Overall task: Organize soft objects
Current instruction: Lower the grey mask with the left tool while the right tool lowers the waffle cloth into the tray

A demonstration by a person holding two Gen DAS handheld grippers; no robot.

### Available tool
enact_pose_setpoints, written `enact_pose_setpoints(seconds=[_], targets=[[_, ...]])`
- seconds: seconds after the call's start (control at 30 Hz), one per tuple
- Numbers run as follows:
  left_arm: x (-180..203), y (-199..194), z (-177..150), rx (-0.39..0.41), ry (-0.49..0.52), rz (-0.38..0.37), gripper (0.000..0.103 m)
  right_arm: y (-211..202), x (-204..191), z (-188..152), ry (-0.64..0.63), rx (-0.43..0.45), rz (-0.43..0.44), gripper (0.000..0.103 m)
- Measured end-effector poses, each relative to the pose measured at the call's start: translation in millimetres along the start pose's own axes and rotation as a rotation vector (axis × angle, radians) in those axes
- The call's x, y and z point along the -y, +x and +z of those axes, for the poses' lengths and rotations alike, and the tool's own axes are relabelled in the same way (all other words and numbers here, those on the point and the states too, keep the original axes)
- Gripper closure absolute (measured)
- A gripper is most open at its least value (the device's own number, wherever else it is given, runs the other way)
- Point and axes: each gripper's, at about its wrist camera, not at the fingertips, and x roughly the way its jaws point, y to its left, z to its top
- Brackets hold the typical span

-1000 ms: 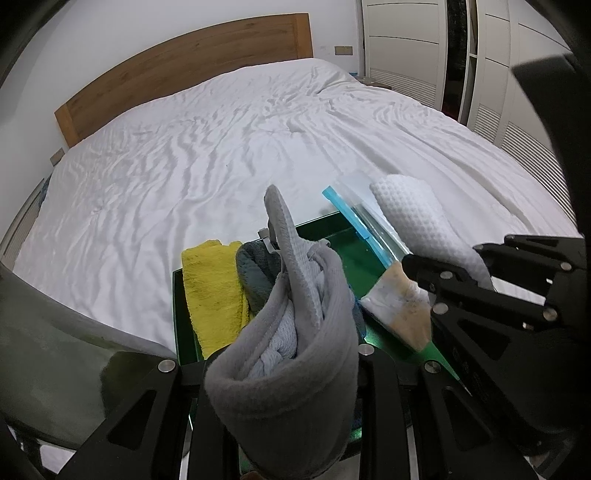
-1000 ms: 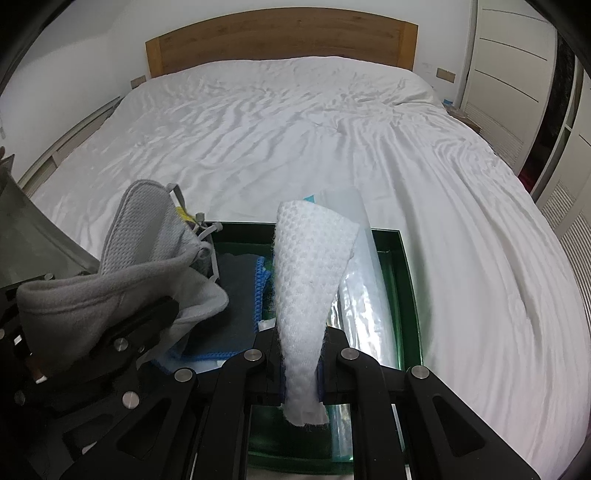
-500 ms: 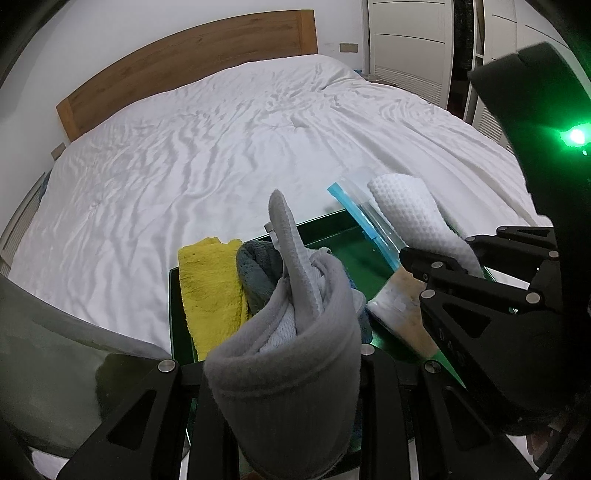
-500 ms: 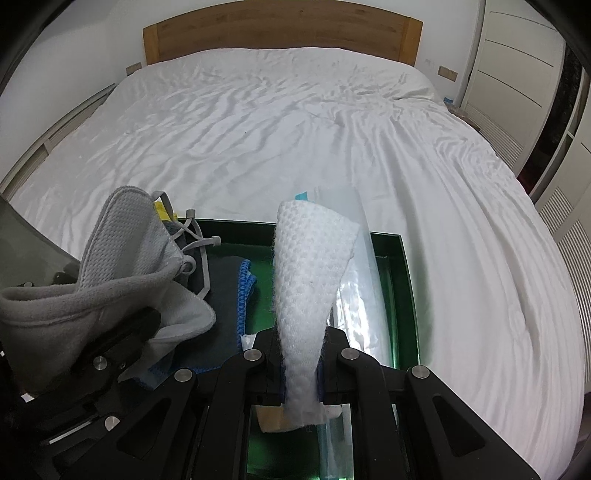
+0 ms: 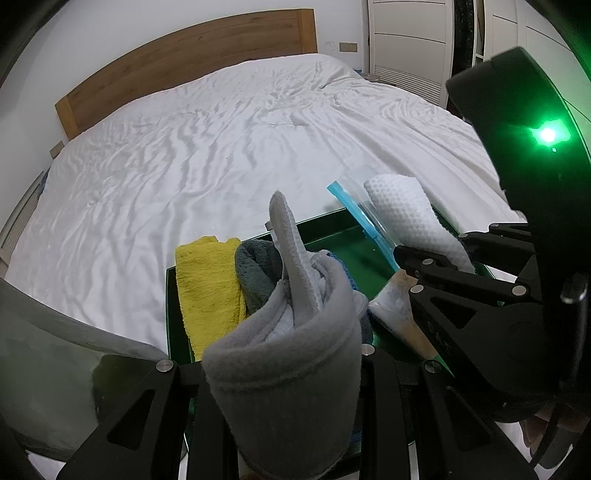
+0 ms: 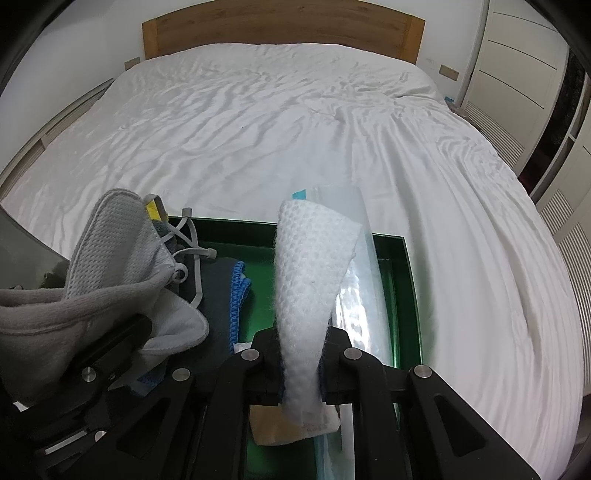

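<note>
My left gripper is shut on a bundle of grey cloths, a fleece wrapped round a grey mesh piece, held above the green tray. The bundle also shows in the right wrist view. My right gripper is shut on a white waffle cloth together with a clear zip bag, above the tray's right side. The white cloth and bag's blue strip show in the left wrist view.
In the tray lie a yellow towel, a dark grey towel and a dark cloth with blue edging. The tray sits on a white bed with a wooden headboard. White wardrobes stand at the right.
Both grippers have drawn back and risen slightly with their cloths still held. The right gripper's body with a green light has come into the left wrist view.
</note>
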Motion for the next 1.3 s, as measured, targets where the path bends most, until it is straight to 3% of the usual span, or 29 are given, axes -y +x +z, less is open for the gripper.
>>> enact_pose_setpoints(seconds=[1.1, 1.17, 1.3], targets=[[9, 8, 0, -0.023, -0.022, -0.036, 0.082, 21, 8, 7, -0.032, -0.042, 0.001, 0.090], [9, 7, 0, -0.025, -0.019, -0.036, 0.082, 23, 8, 7, -0.033, -0.046, 0.006, 0.088], [7, 7, 0, -0.024, -0.025, -0.040, 0.081, 24, 8, 9, -0.042, -0.048, -0.001, 0.070]])
